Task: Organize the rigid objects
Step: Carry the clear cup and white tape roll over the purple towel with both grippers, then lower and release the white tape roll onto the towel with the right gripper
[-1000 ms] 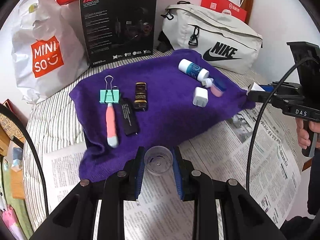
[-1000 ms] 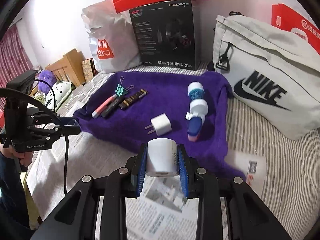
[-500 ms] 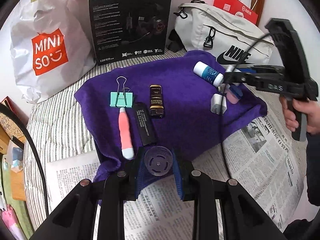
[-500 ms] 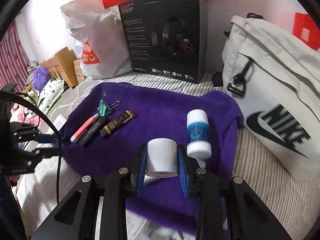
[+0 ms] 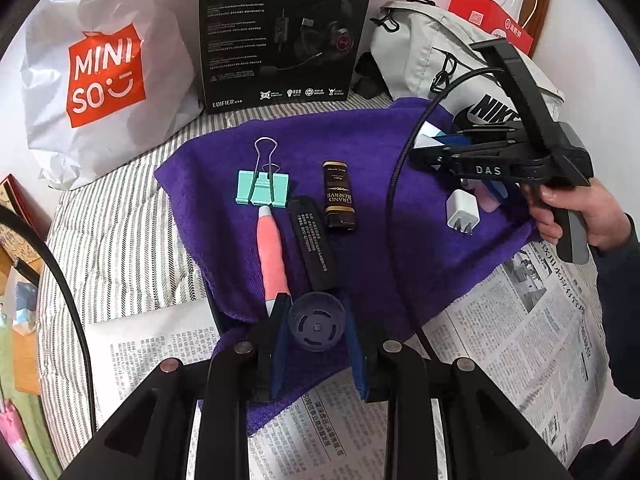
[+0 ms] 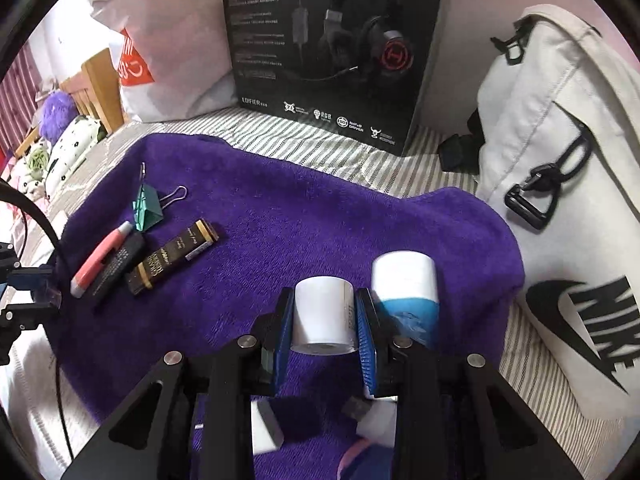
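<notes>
Your left tool (image 5: 316, 330): matte black frame with triangular cut-outs, round silver screw heads, ribbed blue pads on both fingers, one black cable trailing at its side. Your right tool (image 6: 323, 322): the same black frame, silver screws and blue pads, its side lettered "DAS" in white, with a black cable and grey-faced grip. Your right hand (image 5: 580, 216) emerges from a dark sleeve (image 5: 624, 300).

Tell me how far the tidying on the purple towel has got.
Done: the binder clip, pink pen, black stick and brown lighter lie together on the purple towel, with the charger and blue-and-white bottle at the other end. In hand: the left gripper is shut on a clear cap, the right gripper on a white roll. Left: setting both down.
</notes>
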Tool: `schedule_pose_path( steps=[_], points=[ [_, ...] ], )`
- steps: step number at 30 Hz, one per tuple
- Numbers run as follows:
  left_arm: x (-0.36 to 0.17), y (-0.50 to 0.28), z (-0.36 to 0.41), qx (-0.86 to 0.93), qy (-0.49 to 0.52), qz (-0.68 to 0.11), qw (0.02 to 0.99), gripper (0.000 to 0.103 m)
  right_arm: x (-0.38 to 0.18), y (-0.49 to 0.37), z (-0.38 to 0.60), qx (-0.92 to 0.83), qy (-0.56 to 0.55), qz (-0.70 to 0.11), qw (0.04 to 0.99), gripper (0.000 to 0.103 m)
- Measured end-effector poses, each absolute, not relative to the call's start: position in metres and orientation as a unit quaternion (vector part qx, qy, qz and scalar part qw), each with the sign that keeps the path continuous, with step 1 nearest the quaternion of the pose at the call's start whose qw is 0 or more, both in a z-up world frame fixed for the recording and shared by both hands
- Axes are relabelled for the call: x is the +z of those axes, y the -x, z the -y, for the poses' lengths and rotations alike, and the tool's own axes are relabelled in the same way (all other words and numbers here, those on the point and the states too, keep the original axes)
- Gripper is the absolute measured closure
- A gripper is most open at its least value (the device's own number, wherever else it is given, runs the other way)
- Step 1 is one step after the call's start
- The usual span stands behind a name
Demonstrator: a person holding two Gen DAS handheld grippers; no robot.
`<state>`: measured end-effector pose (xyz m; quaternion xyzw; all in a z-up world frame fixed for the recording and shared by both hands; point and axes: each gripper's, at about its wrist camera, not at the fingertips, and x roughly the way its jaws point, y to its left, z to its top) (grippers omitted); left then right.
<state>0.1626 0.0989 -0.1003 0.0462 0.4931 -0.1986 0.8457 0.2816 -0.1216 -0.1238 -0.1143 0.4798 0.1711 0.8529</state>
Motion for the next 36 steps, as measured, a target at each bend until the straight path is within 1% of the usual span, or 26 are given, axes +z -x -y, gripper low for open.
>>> schedule_pose_path(
  steps=[4,12,15,19,26,32,36],
  points=[
    [-0.103,-0.164,-0.099,-0.200,-0.044,-0.496,0.844,0.078,-0.134,-0.290,0.118,0.165,0.128,-0.491,0.846,0.074],
    [-0.105,-0.163,-0.103,-0.197,-0.045,-0.500,0.842,0.078,-0.133,-0.291,0.118,0.174,0.124,-0.497,0.841,0.074],
    [-0.105,-0.161,-0.103,-0.195,-0.049,-0.501,0.842,0.078,-0.132,-0.289,0.123,0.179,0.118,-0.499,0.840,0.072],
    [-0.103,-0.160,-0.104,-0.194,-0.046,-0.502,0.842,0.078,-0.130,-0.282,0.127,0.179,0.122,-0.503,0.837,0.065],
    [-0.105,-0.162,-0.093,-0.197,-0.052,-0.504,0.839,0.078,-0.111,-0.255,0.135,0.180,0.134,-0.484,0.846,0.065],
    [-0.109,-0.164,-0.085,-0.201,-0.054,-0.507,0.837,0.078,-0.092,-0.222,0.156,0.176,0.105,-0.467,0.860,0.065],
    [-0.110,-0.167,-0.080,-0.206,-0.058,-0.507,0.835,0.078,-0.083,-0.202,0.168,0.175,0.089,-0.455,0.868,0.061]
  ],
)
